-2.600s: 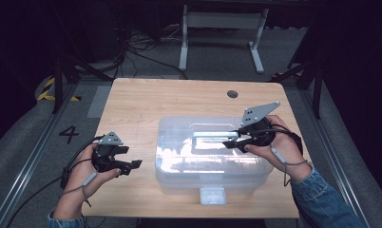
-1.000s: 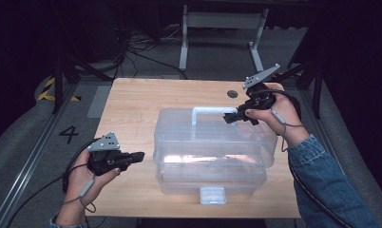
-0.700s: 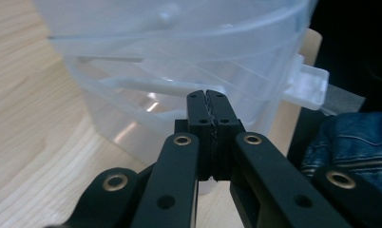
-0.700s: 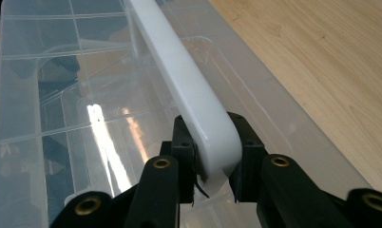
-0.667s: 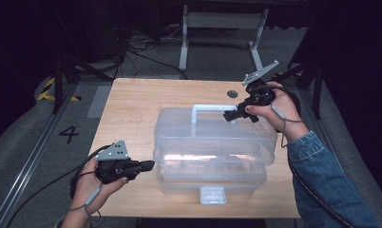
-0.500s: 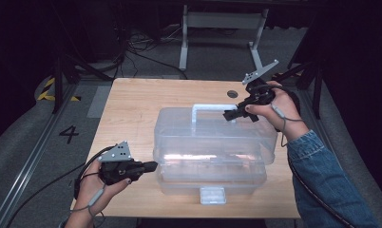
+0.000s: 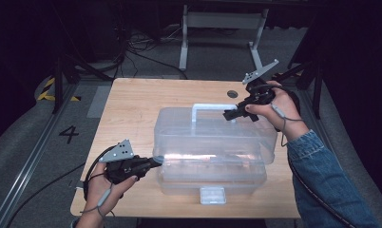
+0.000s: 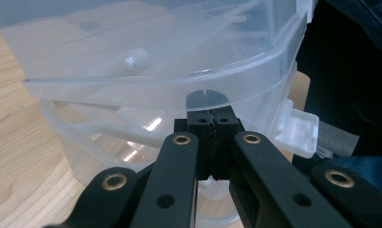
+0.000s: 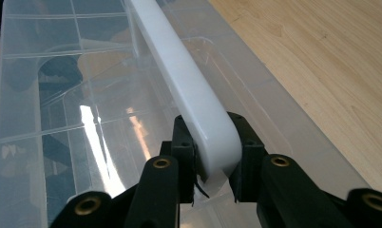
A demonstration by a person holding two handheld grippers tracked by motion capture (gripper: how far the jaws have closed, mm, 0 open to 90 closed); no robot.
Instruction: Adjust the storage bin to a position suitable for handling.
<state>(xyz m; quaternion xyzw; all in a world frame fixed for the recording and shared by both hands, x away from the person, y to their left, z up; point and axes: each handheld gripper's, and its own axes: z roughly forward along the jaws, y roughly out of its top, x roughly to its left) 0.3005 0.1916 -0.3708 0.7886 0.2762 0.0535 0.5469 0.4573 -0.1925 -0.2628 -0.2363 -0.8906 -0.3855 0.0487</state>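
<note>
A clear plastic box stands mid-table. Its lid (image 7: 213,135) is raised above the base (image 7: 208,178), with a gap between them. My right gripper (image 7: 228,114) is shut on the right end of the white handle (image 7: 210,107), which stands up from the lid. In the right gripper view the handle (image 9: 179,71) runs away from my right gripper (image 9: 212,137) across the lid (image 9: 61,95). My left gripper (image 7: 157,161) is shut with nothing in it. Its tips touch the box's left end, just under the lid's rim (image 8: 132,47), in my left gripper (image 8: 210,121) view.
The white latch (image 7: 212,194) sticks out from the base's front, near the table's front edge. The wooden table (image 7: 132,104) has bare room left of and behind the box. A round cable hole (image 7: 233,94) lies at the back right. A metal stand (image 7: 222,21) is on the floor beyond.
My right gripper has pulled the handle upright and lifted the lid up and back. My left gripper has moved right from the bare table to the box's left end.
</note>
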